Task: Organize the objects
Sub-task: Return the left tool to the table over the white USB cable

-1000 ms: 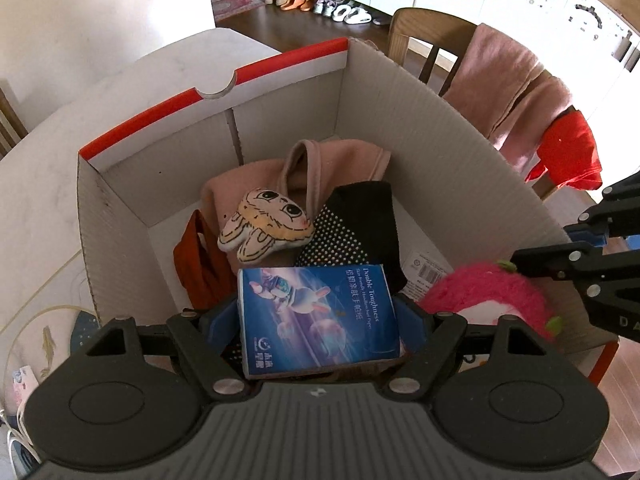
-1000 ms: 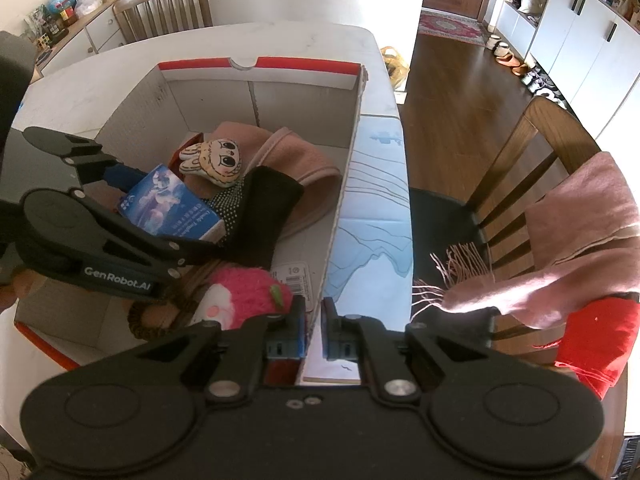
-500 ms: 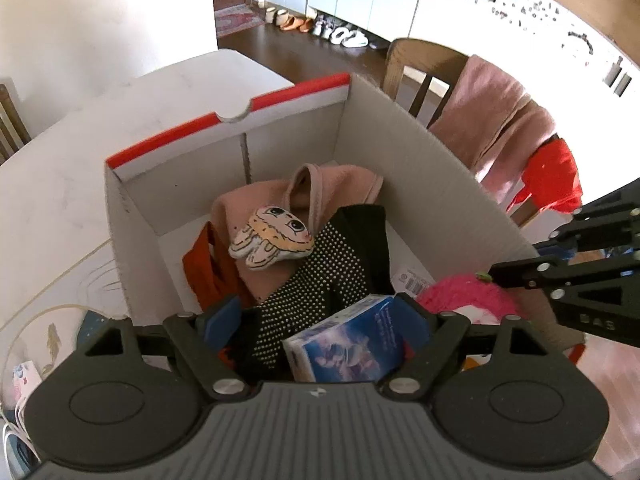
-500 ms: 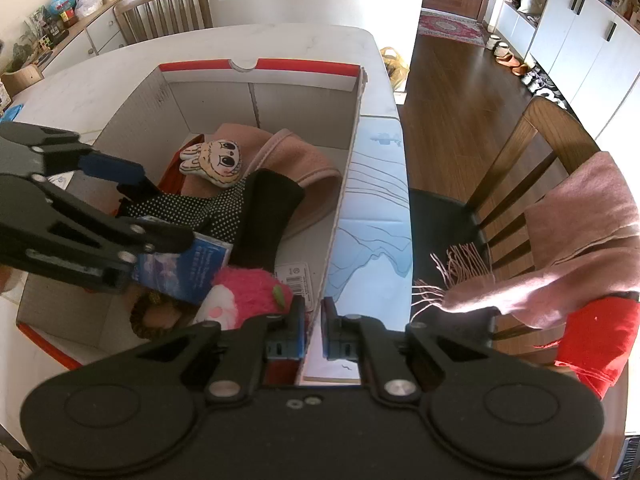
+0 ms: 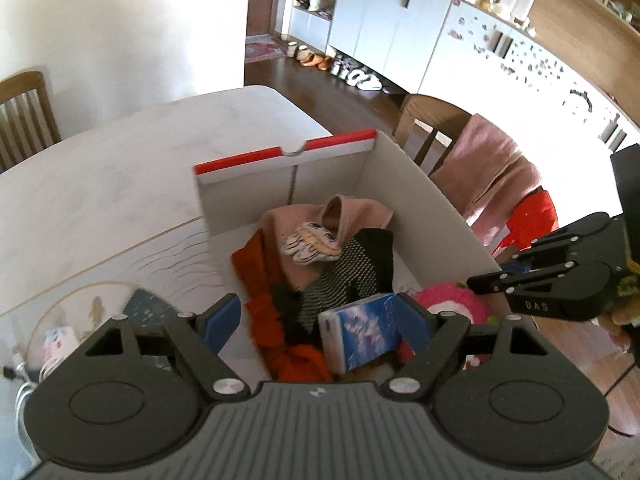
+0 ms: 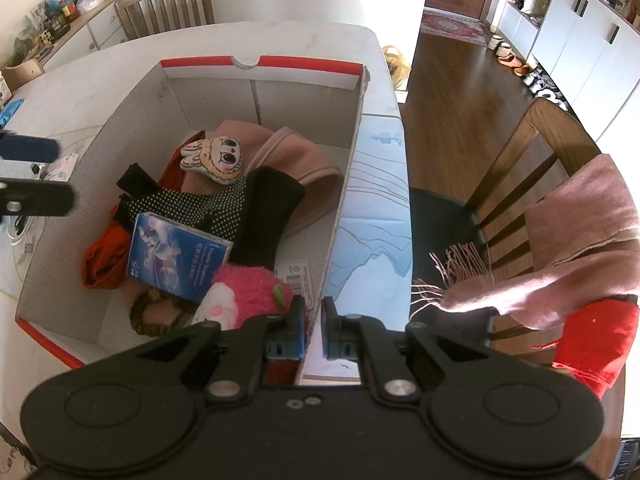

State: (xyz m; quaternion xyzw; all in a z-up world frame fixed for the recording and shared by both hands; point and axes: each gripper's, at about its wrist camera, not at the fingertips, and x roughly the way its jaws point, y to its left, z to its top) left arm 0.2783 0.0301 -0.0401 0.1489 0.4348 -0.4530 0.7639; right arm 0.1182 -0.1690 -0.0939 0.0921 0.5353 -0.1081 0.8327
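Right wrist view: blue packet (image 6: 176, 256) is lying in the cardboard box (image 6: 132, 112), tilted on the clothes.
Left gripper (image 5: 318, 316): standing wide, empty, packet just below toward its right finger.
Right gripper (image 6: 314, 330): pinching the box's side wall.
Nearer arm: left.

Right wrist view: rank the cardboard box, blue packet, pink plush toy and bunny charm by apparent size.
1. Cardboard box, by far.
2. Blue packet and pink plush toy: too alike to rank, and the toy is partly hidden behind the right claw.
3. Bunny charm.
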